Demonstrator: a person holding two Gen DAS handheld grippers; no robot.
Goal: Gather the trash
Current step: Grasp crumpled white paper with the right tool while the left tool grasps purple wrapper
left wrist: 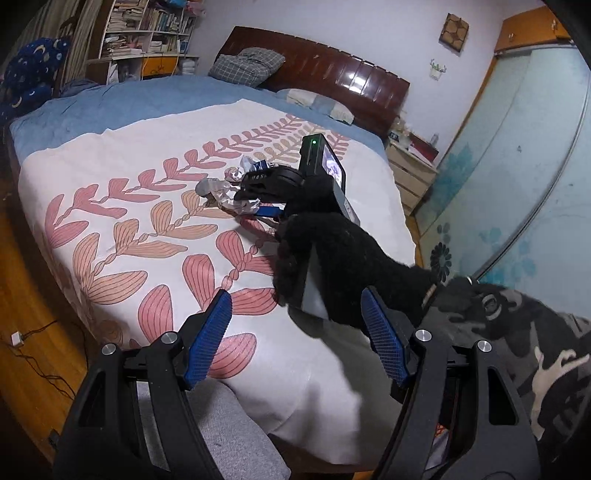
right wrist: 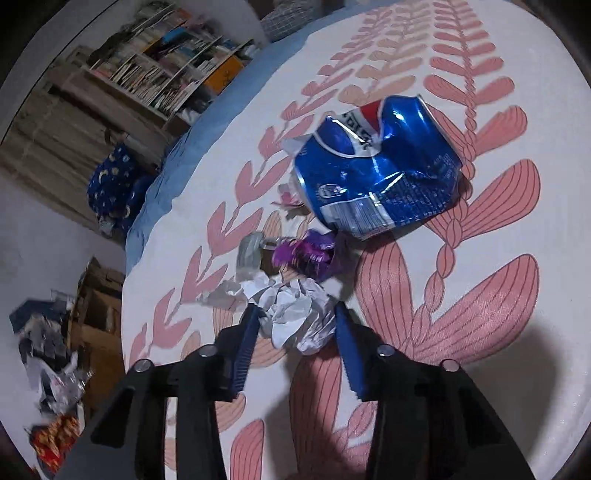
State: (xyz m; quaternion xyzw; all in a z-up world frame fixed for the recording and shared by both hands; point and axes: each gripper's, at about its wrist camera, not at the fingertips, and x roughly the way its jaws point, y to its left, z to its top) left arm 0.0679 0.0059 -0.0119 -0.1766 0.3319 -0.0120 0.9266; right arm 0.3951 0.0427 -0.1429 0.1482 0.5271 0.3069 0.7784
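A small heap of trash lies on the leaf-patterned bedspread. In the right wrist view my right gripper has its blue pads against both sides of a crumpled white paper ball. Just beyond it lie a purple wrapper, a grey crumpled scrap and a crushed blue soda can. In the left wrist view my left gripper hangs open and empty over the bed's near edge. From there the trash heap lies farther up the bed, with a black-gloved hand holding the right gripper at it.
More litter and a cardboard box sit on the floor left of the bed. Bookshelves stand behind; headboard, pillows and a nightstand at the far end. A cable lies on the wooden floor.
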